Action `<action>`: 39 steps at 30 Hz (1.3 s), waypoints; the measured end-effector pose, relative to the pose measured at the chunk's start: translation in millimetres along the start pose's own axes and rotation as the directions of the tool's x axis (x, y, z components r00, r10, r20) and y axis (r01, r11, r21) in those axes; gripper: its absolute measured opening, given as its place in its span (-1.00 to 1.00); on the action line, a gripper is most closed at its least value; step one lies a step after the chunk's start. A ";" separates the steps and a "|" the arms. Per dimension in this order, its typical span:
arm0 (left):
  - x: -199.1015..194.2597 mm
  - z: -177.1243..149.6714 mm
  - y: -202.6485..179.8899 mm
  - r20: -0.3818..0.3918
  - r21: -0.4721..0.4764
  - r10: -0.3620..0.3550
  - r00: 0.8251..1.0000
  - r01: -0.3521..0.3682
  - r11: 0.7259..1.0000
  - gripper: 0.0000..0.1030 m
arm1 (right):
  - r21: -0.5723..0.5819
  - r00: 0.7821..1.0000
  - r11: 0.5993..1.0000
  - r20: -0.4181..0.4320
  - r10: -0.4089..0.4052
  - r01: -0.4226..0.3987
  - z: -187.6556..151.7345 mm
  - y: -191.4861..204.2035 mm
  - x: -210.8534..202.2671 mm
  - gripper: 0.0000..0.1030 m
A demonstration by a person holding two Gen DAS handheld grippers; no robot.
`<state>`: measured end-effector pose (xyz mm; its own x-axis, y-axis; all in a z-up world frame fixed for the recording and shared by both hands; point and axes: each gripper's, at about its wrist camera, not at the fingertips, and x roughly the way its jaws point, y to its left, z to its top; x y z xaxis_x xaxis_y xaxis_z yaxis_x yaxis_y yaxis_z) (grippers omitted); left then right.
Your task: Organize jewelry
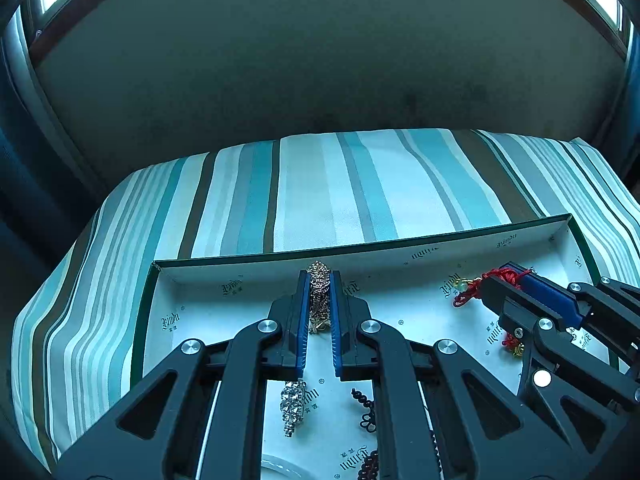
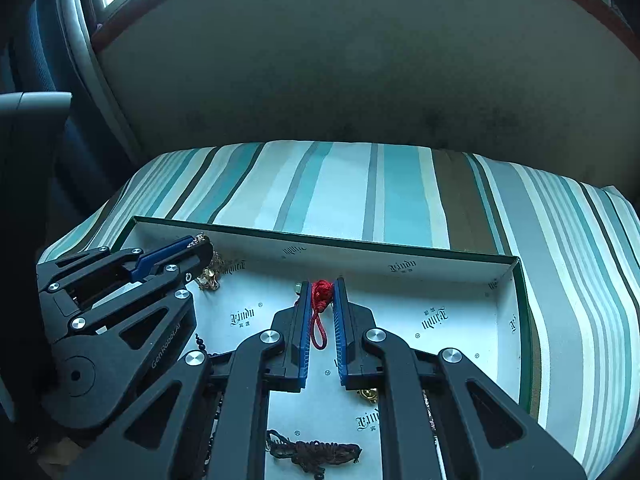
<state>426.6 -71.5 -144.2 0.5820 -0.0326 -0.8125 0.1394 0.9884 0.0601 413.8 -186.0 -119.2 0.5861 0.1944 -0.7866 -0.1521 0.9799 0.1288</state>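
Gripping a bunched gold-and-pink metal chain point(image 1: 319, 280) between the blue pads of my left tongs point(image 1: 319, 280), I hold it above the far left part of the shallow white cardboard tray with dark green rim point(image 1: 256, 259). The chain's long axis runs along the fingers, from near to far, with its far end poking just past the fingertips toward the tray's far wall and a gold piece hanging at its near end.

My right tongs point(image 2: 322, 286) are clenched on a knotted red cord bracelet point(image 2: 321, 300), over the middle of the tray. Its long axis also runs near to far: the knot sits at the fingertips and a thin loop trails back toward me between the pads. Seen from the left wrist, more of the cord, with a pale green bead point(image 1: 463, 285), sticks out to the left of the tips.

On the tray floor, near me, lie a clear rhinestone bracelet point(image 1: 292, 406) lengthwise near to far, a string of dark beads point(image 1: 362, 400), and a dark braided cord bracelet point(image 2: 314, 452) lying left to right. A small gold charm point(image 2: 367, 394) shows under my right tongs.

The tray rests on a cushion in teal, white and brown stripes point(image 2: 400, 192), its long side running left to right.
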 end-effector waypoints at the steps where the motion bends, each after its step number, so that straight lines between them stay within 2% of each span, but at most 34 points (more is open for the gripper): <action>1: 2.3 -0.3 -1.2 -0.004 0.001 0.002 1.000 -0.002 1.000 -0.82 | -0.002 1.000 1.000 -0.005 -0.001 0.001 -0.5 0.1 1.9 -0.80; 12: 13.2 -6.0 0.4 -0.058 -0.005 -0.013 0.998 0.013 1.000 -0.82 | -0.013 0.999 1.000 -0.034 -0.008 0.008 0.6 1.7 11.4 -0.79; 22: 13.2 -7.3 3.0 -0.059 -0.023 -0.013 0.998 0.011 1.000 -0.78 | -0.018 0.999 1.000 -0.028 -0.016 0.016 -0.9 4.0 11.8 -0.76; 24: 13.5 -7.5 3.2 -0.060 -0.023 -0.012 0.998 0.011 1.000 -0.74 | -0.016 1.000 1.000 -0.028 -0.014 0.014 -1.2 4.0 11.7 -0.76; 26: 12.9 -7.8 3.4 -0.058 -0.022 -0.012 0.998 0.011 1.000 -0.47 | -0.017 1.000 1.000 -0.029 -0.013 0.012 -2.1 3.9 11.7 -0.76; 27: 12.0 -7.6 3.6 -0.054 -0.021 -0.012 0.998 0.010 1.000 -0.40 | -0.018 0.999 1.000 -0.029 -0.012 0.012 -2.5 3.6 11.7 -0.76; 29: 10.5 -7.3 3.6 -0.047 -0.021 -0.009 0.999 0.008 1.000 -0.38 | -0.019 0.999 1.000 -0.031 -0.012 0.012 -3.3 3.3 11.8 -0.75; 31: 9.5 -7.4 3.7 -0.047 -0.020 -0.007 0.999 0.006 1.000 -0.36 | -0.018 0.999 1.000 -0.037 -0.023 0.022 -4.2 2.6 12.4 -0.36; 32: 9.1 -7.5 5.0 -0.047 -0.025 -0.005 0.999 0.004 1.000 -0.28 | -0.012 0.999 1.000 -0.040 -0.027 0.026 -4.9 0.9 12.7 -0.32; 39: 6.6 -7.6 7.9 -0.041 -0.032 0.001 0.999 -0.002 0.999 -0.15 | -0.015 0.999 0.999 -0.040 -0.030 0.029 -10.7 -0.2 11.0 -0.28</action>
<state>425.4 -62.8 -153.5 0.5491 -0.0260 -0.8354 0.1125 0.9927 0.0431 411.7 -184.6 -134.3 0.5578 0.1629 -0.8138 -0.1463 0.9845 0.0968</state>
